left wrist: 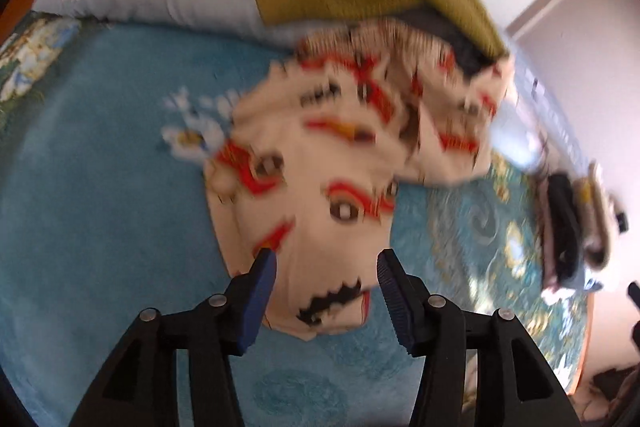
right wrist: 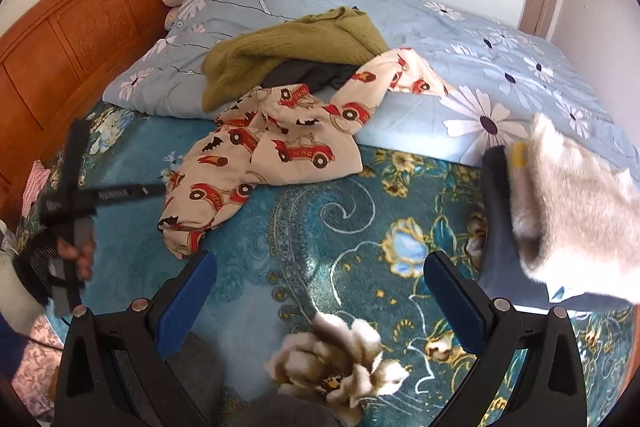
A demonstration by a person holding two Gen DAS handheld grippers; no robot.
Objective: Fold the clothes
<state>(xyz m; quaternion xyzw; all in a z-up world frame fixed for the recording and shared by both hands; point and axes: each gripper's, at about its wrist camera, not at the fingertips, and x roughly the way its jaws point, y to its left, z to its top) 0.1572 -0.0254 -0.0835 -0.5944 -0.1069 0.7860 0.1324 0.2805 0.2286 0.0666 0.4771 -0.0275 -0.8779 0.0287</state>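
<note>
The left gripper (left wrist: 326, 259) stands partly open over the lower end of the cream car-print pyjamas (left wrist: 320, 163), nothing pinched between its blue pads (left wrist: 262, 291). The right gripper (right wrist: 320, 267) gapes wide and empty above the teal floral blanket (right wrist: 340, 227). The pyjamas lie crumpled, their upper part draped onto the pale blue quilt (right wrist: 460, 39), beside an olive knitted sweater (right wrist: 288, 47).

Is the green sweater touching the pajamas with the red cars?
Touching. In the right wrist view the green sweater lies on the blue quilt, its lower edge meeting the car pajamas.
</note>
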